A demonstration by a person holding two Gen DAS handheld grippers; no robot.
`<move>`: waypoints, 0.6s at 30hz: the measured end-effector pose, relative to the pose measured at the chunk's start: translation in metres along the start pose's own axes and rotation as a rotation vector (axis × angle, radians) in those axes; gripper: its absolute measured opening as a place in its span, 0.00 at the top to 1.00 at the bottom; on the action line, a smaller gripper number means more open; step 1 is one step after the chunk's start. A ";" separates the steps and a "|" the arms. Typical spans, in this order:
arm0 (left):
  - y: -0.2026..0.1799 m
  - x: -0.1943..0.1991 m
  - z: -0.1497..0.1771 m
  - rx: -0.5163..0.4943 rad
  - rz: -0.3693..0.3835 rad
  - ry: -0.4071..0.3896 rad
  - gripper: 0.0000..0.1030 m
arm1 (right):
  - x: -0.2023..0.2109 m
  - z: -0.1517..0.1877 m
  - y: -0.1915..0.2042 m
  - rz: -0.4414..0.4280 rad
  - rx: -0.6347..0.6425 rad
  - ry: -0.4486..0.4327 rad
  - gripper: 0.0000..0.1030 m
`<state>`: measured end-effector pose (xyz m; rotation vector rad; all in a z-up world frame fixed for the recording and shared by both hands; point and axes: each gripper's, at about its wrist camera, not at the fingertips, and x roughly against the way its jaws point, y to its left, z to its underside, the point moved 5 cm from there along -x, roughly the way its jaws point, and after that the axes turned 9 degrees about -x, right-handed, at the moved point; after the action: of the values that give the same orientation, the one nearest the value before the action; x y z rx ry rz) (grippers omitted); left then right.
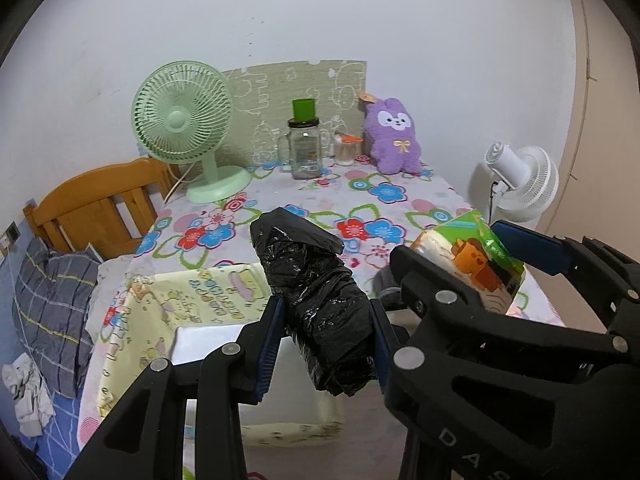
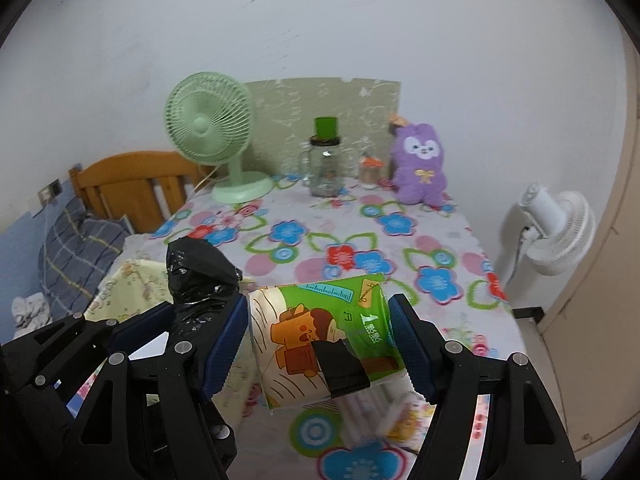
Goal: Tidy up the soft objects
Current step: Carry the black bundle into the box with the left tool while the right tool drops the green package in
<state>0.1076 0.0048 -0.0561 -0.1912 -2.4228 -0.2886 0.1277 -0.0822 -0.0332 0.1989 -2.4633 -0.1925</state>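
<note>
Left gripper: the left gripper (image 1: 326, 344) has its blue pads pinching a roll of black plastic bags (image 1: 316, 300) from both sides, the roll standing up and tilting back out of the jaws.
Black roll's place: held in the air above the near end of the table, right over a pale yellow storage box (image 1: 168, 300) with cartoon prints; in the right wrist view the roll (image 2: 198, 280) shows at left, just beside the other load.
Right gripper: the right gripper (image 2: 318, 344) clamps a green tissue pack (image 2: 324, 340) between its pads, one pad on each end, jaws standing wide on it.
Tissue pack's place: lifted clear of the flowered tablecloth (image 2: 320, 240), lying crosswise, an orange cartoon figure facing the camera; from the left wrist it sits at right (image 1: 472, 264), close to the black roll but apart from it.
Grippers together: side by side, nearly touching, both over the table's near edge.
Back of table: a green desk fan (image 1: 184, 128), a glass jar (image 1: 306, 152) with a green cup on its lid, and a purple plush toy (image 1: 394, 136) upright against the wall.
Off the table: a white fan (image 2: 560, 232) at right, a wooden headboard (image 1: 96, 200) and a plaid pillow (image 1: 52, 312) at left.
</note>
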 end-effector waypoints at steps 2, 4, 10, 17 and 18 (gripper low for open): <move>0.008 -0.002 0.002 0.002 -0.008 0.004 0.59 | -0.004 0.000 0.009 -0.007 0.014 0.004 0.28; 0.016 -0.004 0.004 0.005 -0.020 0.015 0.59 | -0.009 0.000 0.017 -0.013 0.024 0.009 0.28; 0.040 -0.012 0.012 0.018 -0.043 0.038 0.59 | -0.023 0.004 0.041 -0.046 0.044 0.037 0.28; 0.065 -0.024 0.025 0.044 -0.064 0.082 0.59 | -0.043 0.007 0.066 -0.084 0.073 0.079 0.28; 0.068 -0.027 0.027 0.047 -0.070 0.091 0.59 | -0.045 0.008 0.069 -0.088 0.076 0.084 0.28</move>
<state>0.1256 0.0761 -0.0826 -0.0704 -2.3468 -0.2653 0.1518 -0.0055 -0.0534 0.3420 -2.3819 -0.1256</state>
